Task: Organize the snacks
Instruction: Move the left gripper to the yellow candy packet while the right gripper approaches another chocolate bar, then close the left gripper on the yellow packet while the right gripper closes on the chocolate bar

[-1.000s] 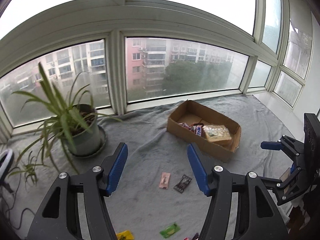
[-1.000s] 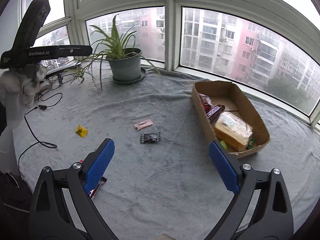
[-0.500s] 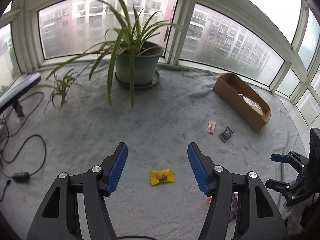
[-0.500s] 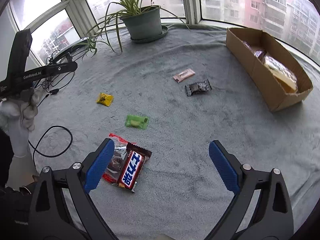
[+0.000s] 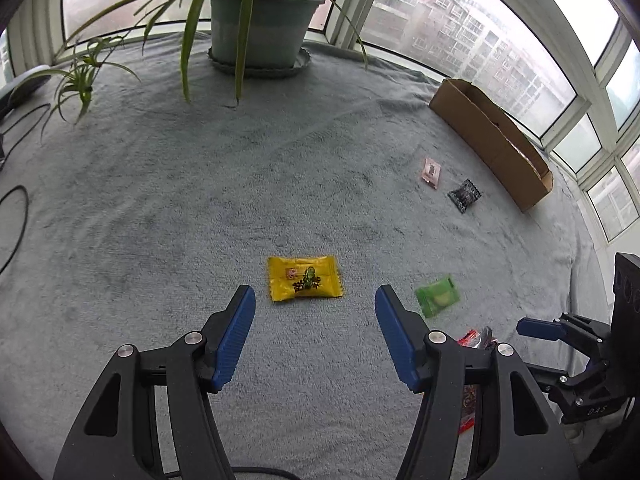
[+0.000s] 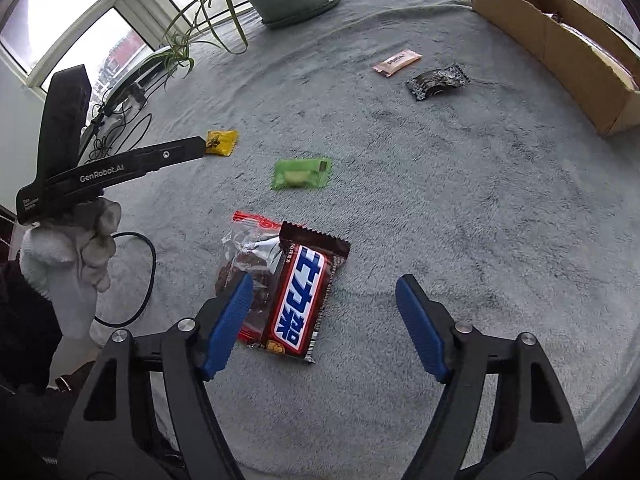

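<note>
A: What is the left claw (image 5: 312, 304) doing?

B: It is hovering with its jaws spread and empty, just short of the flat yellow foil candy packet (image 5: 305, 278) lying on the grey fleece blanket (image 5: 200, 184). The packet is lying between the lines of the two blue fingers (image 5: 236, 336), a little ahead of their tips.

A: And the right claw (image 6: 324, 312)?

B: It is also spread and holding nothing. It is hanging over the brown chocolate bar with the blue and red label (image 6: 304, 300), which is overlapping a clear red-edged snack bag (image 6: 248, 264); the left finger is covering part of that bag.

A: How should the grasp be made?

B: Judging from the layout, each claw should be coming down until the pads are straddling the wrapper, then closing across its short side. The bar should be pinched alone, so the bag beneath is not being dragged along.

A: How are the items lying?

B: The yellow packet's long axis is running left to right across the left view, crimped ends outward. The bar's long axis is running roughly along the right fingers, tilted slightly rightward at the far end.

A: Where is the destination?

B: Probably the open brown cardboard box (image 6: 560, 40), standing well apart, near the windows.
</note>
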The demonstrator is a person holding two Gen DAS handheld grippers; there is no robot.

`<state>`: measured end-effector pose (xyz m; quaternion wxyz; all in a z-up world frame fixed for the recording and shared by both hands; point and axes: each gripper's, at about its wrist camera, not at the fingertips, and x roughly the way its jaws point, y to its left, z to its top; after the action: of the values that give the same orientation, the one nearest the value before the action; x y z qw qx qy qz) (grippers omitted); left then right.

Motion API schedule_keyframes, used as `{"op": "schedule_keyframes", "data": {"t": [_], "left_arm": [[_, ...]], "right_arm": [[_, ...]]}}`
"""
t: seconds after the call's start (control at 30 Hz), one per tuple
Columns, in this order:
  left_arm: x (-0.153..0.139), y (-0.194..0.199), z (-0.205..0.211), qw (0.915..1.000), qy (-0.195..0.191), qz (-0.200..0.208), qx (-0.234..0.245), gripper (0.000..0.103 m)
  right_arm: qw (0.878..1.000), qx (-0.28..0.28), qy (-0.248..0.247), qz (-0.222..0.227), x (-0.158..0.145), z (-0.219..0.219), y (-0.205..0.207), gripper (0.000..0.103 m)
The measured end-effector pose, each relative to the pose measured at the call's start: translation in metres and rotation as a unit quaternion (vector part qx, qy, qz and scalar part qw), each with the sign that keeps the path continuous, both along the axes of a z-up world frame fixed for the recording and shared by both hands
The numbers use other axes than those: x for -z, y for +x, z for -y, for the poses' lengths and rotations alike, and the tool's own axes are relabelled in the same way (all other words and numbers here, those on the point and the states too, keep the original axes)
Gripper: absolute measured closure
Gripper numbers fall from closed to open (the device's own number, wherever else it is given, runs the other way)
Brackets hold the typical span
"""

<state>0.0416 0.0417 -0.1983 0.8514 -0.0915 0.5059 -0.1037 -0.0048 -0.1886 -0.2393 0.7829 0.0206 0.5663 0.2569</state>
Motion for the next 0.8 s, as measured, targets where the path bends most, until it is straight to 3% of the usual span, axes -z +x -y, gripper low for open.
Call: {"op": "schedule_keyframes", "data": {"t": [0.13, 0.3, 0.57, 0.67, 0.7, 0.73, 0.8], "left_arm": [[0.012, 0.005, -0.003, 0.9999, -0.001, -0.012, -0.010, 0.042], [0.017, 0.013, -0.001, 0.9998, 0.013, -0.006, -0.010, 0.043], [0.021, 0.021, 0.021, 0.9971, 0.073, 0.012, 0.021, 0.043], [0.023, 0.019, 0.025, 0.9949, 0.096, 0.020, 0.025, 0.049], [0.023, 0.019, 0.025, 0.9945, 0.099, 0.023, 0.026, 0.053], [0.023, 0.019, 0.025, 0.9939, 0.104, 0.026, 0.023, 0.061], [0.023, 0.020, 0.023, 0.9932, 0.111, 0.031, 0.021, 0.068]], "right_arm": [[1.000, 0.003, -0.007, -0.005, 0.004, -0.003, 0.001, 0.040], [1.000, 0.001, -0.015, -0.004, 0.005, -0.004, 0.003, 0.041], [1.000, -0.008, -0.018, -0.004, 0.005, -0.009, 0.002, 0.048], [1.000, -0.011, -0.012, -0.007, 0.007, -0.011, 0.004, 0.051], [1.000, -0.012, -0.005, -0.013, 0.007, -0.010, 0.005, 0.056], [1.000, -0.013, 0.003, -0.019, 0.008, -0.010, 0.005, 0.061], [1.000, -0.017, 0.003, -0.019, 0.009, -0.011, 0.004, 0.063]]}}
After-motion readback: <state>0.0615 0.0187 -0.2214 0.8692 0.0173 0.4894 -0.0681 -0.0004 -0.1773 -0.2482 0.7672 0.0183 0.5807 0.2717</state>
